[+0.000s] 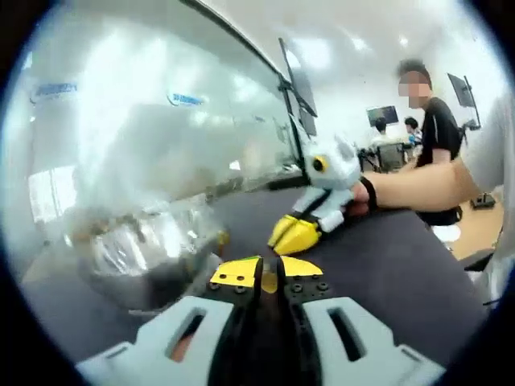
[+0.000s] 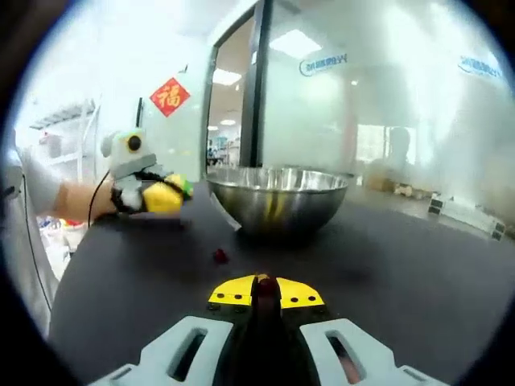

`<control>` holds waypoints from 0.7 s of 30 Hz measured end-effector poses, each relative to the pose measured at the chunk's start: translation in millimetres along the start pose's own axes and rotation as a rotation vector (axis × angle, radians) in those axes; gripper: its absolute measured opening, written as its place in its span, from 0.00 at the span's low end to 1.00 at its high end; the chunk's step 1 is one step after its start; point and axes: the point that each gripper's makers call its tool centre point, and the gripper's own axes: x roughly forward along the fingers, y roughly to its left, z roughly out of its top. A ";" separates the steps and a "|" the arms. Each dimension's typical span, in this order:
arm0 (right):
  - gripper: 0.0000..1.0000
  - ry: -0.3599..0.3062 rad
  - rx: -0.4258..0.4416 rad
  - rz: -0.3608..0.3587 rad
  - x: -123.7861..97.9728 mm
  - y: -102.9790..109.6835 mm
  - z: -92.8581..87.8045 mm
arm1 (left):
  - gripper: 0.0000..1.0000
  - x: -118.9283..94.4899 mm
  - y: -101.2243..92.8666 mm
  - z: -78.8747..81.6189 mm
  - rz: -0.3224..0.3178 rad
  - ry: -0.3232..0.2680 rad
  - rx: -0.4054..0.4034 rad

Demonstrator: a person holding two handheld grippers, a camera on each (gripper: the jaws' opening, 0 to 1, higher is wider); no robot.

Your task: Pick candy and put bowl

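Nearest the lens in the right gripper view, the right gripper [image 2: 265, 291] rises from 6 o'clock with its yellow-tipped jaws clenched on a dark red candy [image 2: 265, 285], which shows as a small lump pinched right at the tips. Past them, at about 10 o'clock from the tips, a second small red candy [image 2: 220, 256] lies loose on the dark table [image 2: 402, 265]. The steel bowl [image 2: 278, 195] stands upright on the table at 12 o'clock, well apart from the jaws, with glass walls behind it. At 9 o'clock the left gripper [image 2: 165, 195] comes in, held in a person's hand [image 2: 80, 201], its yellow jaws pointing toward the bowl's rim and close beside it; a trace of green sits at the tips. A red paper sign [image 2: 170, 96] hangs on the wall at 11 o'clock.

In the left gripper view, the left gripper [image 1: 265, 277] comes up from 6 o'clock, jaws pressed together at the tips; whether anything lies between them I cannot tell. The bowl [image 1: 153, 249] is at 9 o'clock, blurred and just beside the jaws. The right gripper [image 1: 296, 233] sits at 1 o'clock, its yellow jaws closed and aimed down at the table [image 1: 402, 273]. A person in black [image 1: 438, 133] stands at 2 o'clock
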 end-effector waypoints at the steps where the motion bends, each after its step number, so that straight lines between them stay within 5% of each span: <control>1: 0.04 -0.007 0.009 0.002 -0.4 -0.6 1.1 | 0.01 -3.4 17.6 14.8 0.038 -0.026 0.019; 5: 0.04 -0.008 0.021 -0.003 -0.2 -3.8 0.6 | 0.01 -6.6 65.9 44.1 0.136 -0.072 0.043; 10: 0.04 -0.020 0.025 -0.006 -2.8 -5.1 3.0 | 0.01 0.5 99.2 48.8 0.174 -0.049 0.037; 21: 0.04 -0.053 0.035 -0.019 -4.0 -6.9 10.2 | 0.02 9.0 122.7 38.8 0.234 -0.053 0.016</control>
